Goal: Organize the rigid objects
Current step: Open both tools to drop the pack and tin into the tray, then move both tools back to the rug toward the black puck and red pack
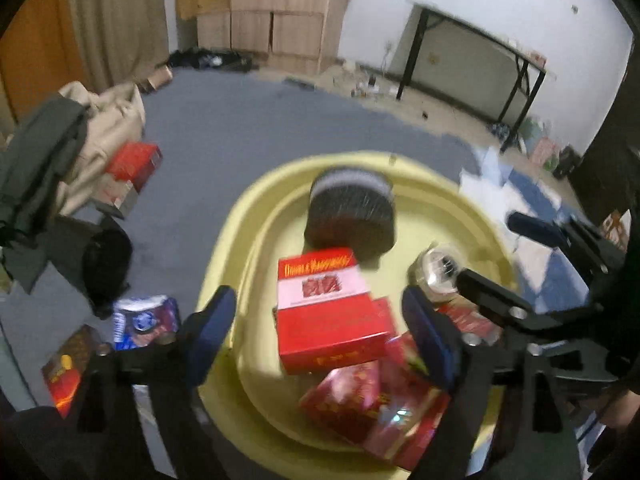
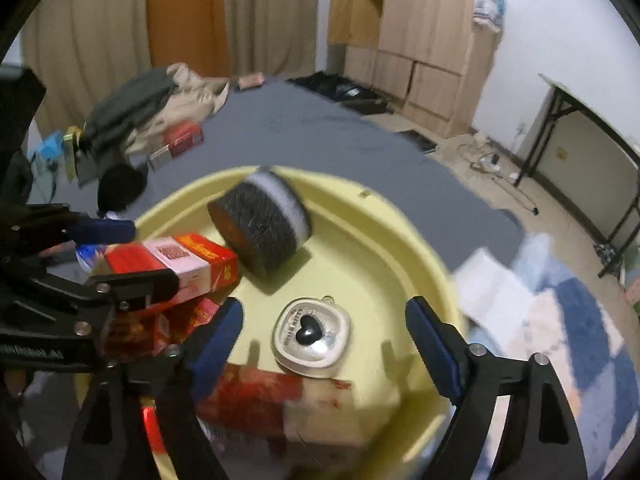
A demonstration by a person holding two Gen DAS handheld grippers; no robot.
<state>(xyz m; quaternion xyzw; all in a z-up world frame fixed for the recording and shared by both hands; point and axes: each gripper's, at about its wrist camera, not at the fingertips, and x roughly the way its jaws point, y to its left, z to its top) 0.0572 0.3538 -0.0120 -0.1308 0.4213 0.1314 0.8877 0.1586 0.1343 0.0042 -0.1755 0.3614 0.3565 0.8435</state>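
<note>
Basin (image 1: 224,264), yellow, on the grey mat, holds a grey round case (image 1: 352,212), a silver tin (image 2: 312,334) and several red boxes (image 1: 332,312). Left gripper (image 1: 320,320) and right gripper (image 2: 324,344) hover above, jaws wide, empty. Outstanding: 3 packets (image 1: 144,320) outside; task judged partly complete.

Bare basin floor (image 2: 360,280) between dark round brush (image 2: 264,228) and silver tin (image 2: 312,334).
</note>
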